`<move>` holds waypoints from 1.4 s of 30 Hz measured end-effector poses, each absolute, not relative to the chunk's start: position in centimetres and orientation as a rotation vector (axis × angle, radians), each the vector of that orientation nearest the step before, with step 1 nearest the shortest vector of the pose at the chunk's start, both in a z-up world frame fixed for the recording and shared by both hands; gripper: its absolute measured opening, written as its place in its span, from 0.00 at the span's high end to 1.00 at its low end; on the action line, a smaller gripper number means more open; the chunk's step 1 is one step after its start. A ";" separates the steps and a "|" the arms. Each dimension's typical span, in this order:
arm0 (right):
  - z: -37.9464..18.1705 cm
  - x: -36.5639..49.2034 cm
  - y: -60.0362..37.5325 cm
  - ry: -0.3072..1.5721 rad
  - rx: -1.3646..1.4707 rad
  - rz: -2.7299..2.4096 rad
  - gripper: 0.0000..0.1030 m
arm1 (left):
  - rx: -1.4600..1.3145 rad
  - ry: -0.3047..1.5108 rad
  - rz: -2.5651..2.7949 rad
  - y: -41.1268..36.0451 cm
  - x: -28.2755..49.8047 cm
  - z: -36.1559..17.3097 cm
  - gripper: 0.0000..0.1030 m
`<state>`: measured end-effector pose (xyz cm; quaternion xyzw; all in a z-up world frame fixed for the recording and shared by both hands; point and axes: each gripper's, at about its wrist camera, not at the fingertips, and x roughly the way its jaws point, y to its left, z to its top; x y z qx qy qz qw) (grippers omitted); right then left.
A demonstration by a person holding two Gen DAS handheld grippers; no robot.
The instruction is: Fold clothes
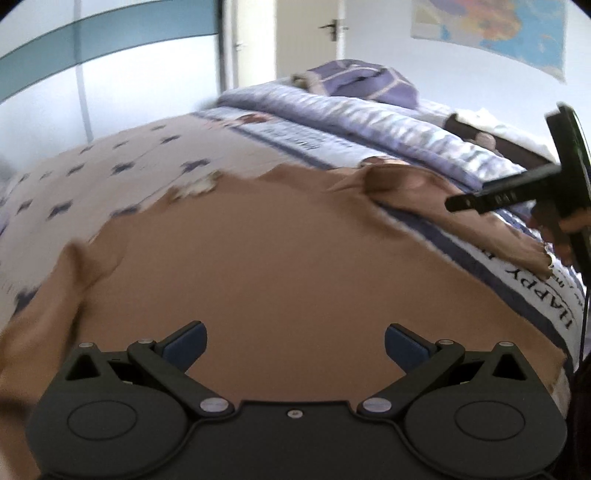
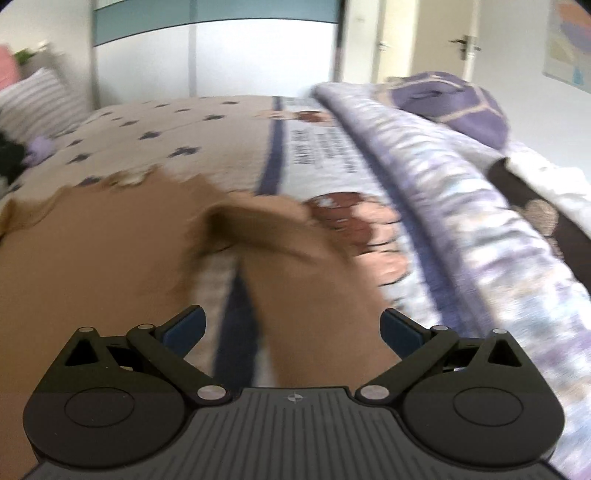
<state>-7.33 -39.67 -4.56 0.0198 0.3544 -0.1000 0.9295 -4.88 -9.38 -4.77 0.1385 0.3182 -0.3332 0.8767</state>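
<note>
A tan brown garment [image 1: 266,258] lies spread on the patterned bedsheet [image 1: 110,162], its sleeve [image 1: 461,225] stretching right. My left gripper [image 1: 293,341] hovers open over the garment's body, nothing between its blue pads. In the left wrist view the right gripper [image 1: 458,204] appears at the right edge, held by a hand, above the sleeve. In the right wrist view my right gripper [image 2: 291,328] is open above the brown sleeve [image 2: 303,280], which runs between its fingers without being held. The garment body [image 2: 92,258] fills the left of that view.
A rolled purple-and-white quilt [image 1: 369,122] lies along the bed's far side, with a purple pillow [image 1: 365,79] behind it. A dark cloth [image 2: 535,199] lies beyond the quilt. A wardrobe [image 1: 74,74] and a door [image 1: 314,33] stand behind. Striped pillows [image 2: 33,99] sit at far left.
</note>
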 end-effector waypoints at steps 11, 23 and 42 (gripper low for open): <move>-7.4 -6.2 -43.7 0.940 -0.123 -0.270 0.07 | 0.344 0.597 -0.805 -22.5 0.8 -4.3 0.01; -5.7 -7.8 -43.9 0.810 -0.075 -0.185 0.91 | -0.013 0.924 -0.974 -28.0 4.7 -4.6 0.08; -5.1 -9.0 -35.9 0.784 -0.165 0.370 0.87 | -0.387 1.104 -0.777 -22.8 5.3 -8.5 0.99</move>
